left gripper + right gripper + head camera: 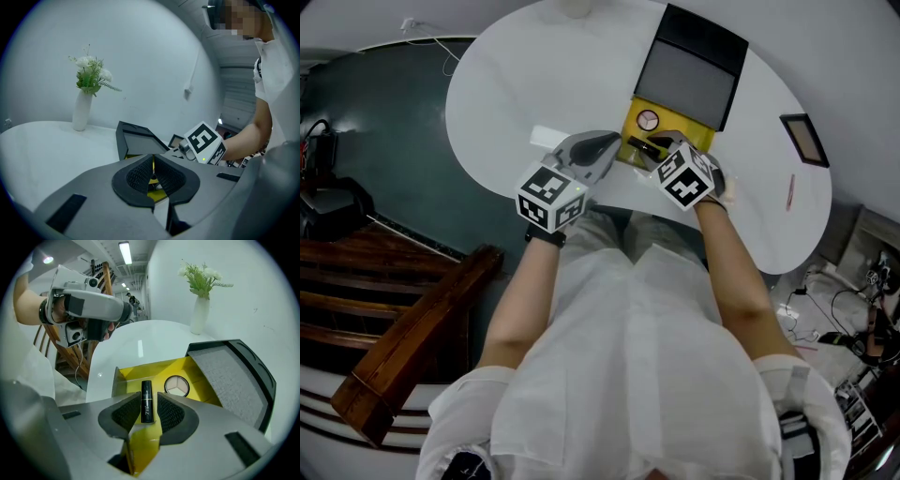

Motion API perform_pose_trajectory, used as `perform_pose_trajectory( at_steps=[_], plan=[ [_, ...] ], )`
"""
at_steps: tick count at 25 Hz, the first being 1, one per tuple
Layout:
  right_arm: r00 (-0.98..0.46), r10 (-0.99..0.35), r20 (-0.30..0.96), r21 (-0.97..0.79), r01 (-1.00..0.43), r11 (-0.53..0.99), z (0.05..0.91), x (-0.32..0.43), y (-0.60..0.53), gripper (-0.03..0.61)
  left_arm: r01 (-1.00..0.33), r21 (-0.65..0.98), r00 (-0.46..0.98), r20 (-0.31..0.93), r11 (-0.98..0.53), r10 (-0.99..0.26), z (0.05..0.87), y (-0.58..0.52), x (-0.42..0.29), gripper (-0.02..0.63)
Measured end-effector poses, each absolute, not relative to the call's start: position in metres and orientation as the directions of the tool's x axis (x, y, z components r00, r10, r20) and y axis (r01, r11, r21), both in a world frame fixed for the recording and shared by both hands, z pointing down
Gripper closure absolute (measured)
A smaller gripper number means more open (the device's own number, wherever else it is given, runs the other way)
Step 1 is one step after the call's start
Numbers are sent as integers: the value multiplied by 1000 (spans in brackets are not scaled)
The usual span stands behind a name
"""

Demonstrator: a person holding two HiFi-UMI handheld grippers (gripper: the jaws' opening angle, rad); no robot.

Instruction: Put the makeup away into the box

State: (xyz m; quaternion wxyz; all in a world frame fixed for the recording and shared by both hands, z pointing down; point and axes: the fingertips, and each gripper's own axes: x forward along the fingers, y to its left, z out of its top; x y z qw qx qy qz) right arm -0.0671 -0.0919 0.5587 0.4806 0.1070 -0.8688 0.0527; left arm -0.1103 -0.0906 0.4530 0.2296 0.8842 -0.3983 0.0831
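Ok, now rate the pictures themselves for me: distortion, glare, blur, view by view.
Head view: fisheye bends the white table edge, and the corners are dim. Left gripper view: dark round vignette, a mosaic patch top right, the vase sharp. Right gripper view: the ceiling light glares and streaks the tabletop, yet the black tube and its lettering read crisp.

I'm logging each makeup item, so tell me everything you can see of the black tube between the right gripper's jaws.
The lipstick tube is a slim black cylinder, glossy like plastic, with a thin gold band across it and white lettering along its side. Capped, it lies lengthwise between the pads of the right gripper, over the yellow box. One pad meets it; a yellow sliver shows beside the other, so the grip is unsure.
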Motion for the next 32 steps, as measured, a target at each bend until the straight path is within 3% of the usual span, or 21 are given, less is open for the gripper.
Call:
perform_pose_trajectory(
  at_steps=[7,22,32],
  plan=[
    [-561,-214,799,30,-318,948,528,-48,-102,483,-715,331,699,320,-616,-639,446,-94,-86,589],
    [-474,-427,770,47,-625,779,514,89,-106,477,-580,324,812,306,-747,-498,443,-95,20,589],
    [-392,-393,832,5,-702,712,548,151,-74,403,-497,333,860,317,-802,-401,449,-86,80,589]
  ],
)
